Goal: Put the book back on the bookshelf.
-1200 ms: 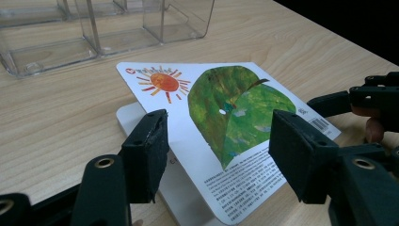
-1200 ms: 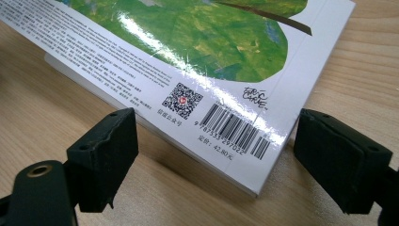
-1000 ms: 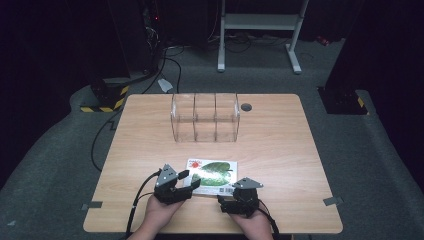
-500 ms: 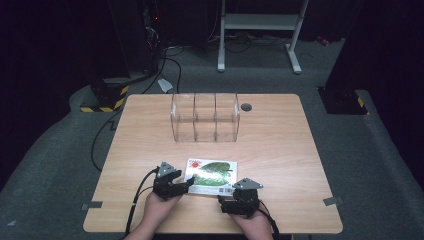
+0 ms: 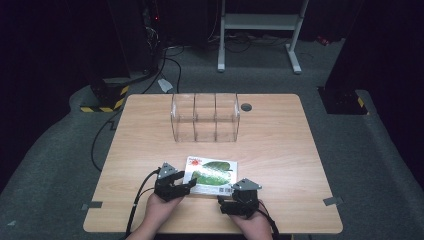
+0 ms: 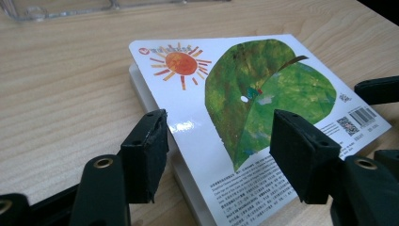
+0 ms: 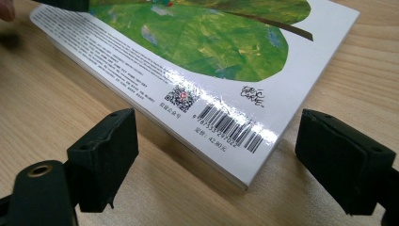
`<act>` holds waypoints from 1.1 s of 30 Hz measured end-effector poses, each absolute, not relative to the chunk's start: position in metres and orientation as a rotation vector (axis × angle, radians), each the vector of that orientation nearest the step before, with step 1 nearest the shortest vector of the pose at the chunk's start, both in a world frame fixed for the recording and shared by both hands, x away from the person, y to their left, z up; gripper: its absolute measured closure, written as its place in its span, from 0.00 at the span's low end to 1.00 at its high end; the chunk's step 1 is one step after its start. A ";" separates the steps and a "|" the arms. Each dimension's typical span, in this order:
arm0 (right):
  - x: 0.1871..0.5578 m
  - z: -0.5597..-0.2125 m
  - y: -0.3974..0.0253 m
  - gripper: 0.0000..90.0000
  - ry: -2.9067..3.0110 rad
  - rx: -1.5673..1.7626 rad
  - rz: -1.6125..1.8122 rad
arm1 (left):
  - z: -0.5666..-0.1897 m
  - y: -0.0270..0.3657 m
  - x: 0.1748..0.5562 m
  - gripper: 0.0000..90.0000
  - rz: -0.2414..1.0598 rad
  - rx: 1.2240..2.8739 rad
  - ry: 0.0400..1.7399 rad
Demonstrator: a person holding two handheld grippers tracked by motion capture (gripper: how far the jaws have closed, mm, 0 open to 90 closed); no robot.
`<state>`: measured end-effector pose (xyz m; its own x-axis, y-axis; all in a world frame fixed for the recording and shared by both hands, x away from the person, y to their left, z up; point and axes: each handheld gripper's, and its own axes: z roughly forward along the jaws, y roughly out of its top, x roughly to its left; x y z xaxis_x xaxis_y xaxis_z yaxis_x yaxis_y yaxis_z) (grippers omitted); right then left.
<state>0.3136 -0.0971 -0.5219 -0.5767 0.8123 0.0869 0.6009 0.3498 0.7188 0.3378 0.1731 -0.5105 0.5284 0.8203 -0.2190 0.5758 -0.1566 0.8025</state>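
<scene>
A board book (image 5: pixel 212 173) lies flat near the table's front edge, back cover up, with a green leaf, an orange sun and a barcode. My left gripper (image 5: pixel 189 184) is open at the book's near-left corner. In the left gripper view its jaws stand either side of that corner, with the gripper (image 6: pixel 219 127) just over the book (image 6: pixel 254 89). My right gripper (image 5: pixel 231 195) is open at the near-right corner. In the right gripper view the barcode corner of the book (image 7: pixel 211 42) lies between the jaws of the gripper (image 7: pixel 216 136), which are spread wide apart and do not touch it.
A clear plastic organizer (image 5: pixel 205 117) with three compartments stands mid-table, well behind the book. A round cable hole (image 5: pixel 246 106) sits to its right. Bare wooden table (image 5: pixel 300 150) lies on both sides. Black cables (image 5: pixel 135 200) trail off the front left.
Both grippers have stayed almost in place at the book's near corners; the left one shifted only slightly. The book has not moved.
</scene>
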 end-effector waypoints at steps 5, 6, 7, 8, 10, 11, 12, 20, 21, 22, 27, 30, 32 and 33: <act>0.313 -0.522 -0.096 0.15 2.320 1.249 1.041 | -0.500 0.171 0.333 0.43 0.347 1.834 1.102; 0.313 -0.522 -0.096 0.15 2.315 1.254 1.038 | -0.499 0.171 0.331 0.42 0.358 1.830 1.093; 0.313 -0.522 -0.096 0.15 2.313 1.253 1.037 | -0.497 0.170 0.330 0.42 0.364 1.827 1.085; 0.313 -0.522 -0.096 0.15 2.312 1.247 1.037 | -0.495 0.170 0.330 0.42 0.367 1.823 1.078; 0.312 -0.522 -0.096 0.15 2.304 1.255 1.035 | -0.492 0.170 0.328 0.42 0.371 1.816 1.062; 0.312 -0.522 -0.095 0.15 2.301 1.261 1.032 | -0.490 0.169 0.327 0.43 0.370 1.811 1.057; 0.312 -0.522 -0.095 0.15 2.298 1.258 1.031 | -0.488 0.169 0.326 0.43 0.371 1.807 1.050; 0.312 -0.522 -0.097 0.22 2.253 1.298 1.022 | -0.485 0.168 0.324 0.43 0.364 1.799 1.035; 0.312 -0.522 -0.098 0.23 2.248 1.309 1.030 | -0.485 0.169 0.324 0.43 0.366 1.803 1.035; 0.313 -0.522 -0.099 0.23 2.252 1.311 1.037 | -0.485 0.169 0.325 0.43 0.359 1.800 1.039; 0.312 -0.522 -0.099 0.25 2.247 1.313 1.040 | -0.487 0.171 0.327 0.43 0.346 1.796 1.053; 0.312 -0.522 -0.100 0.26 2.247 1.312 1.040 | -0.490 0.175 0.333 0.42 0.342 1.792 1.091; 0.312 -0.522 -0.100 0.25 2.246 1.316 1.039 | -0.493 0.178 0.340 0.41 0.302 1.785 1.126; 0.312 -0.522 -0.099 0.25 2.247 1.317 1.038 | -0.495 0.178 0.344 0.41 0.282 1.779 1.136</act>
<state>0.3123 -0.0994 -0.5220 -0.5146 0.8543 0.0727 0.6093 0.3047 0.7321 0.3438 0.1785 -0.4949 0.5379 0.7942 -0.2828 0.5694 -0.0949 0.8165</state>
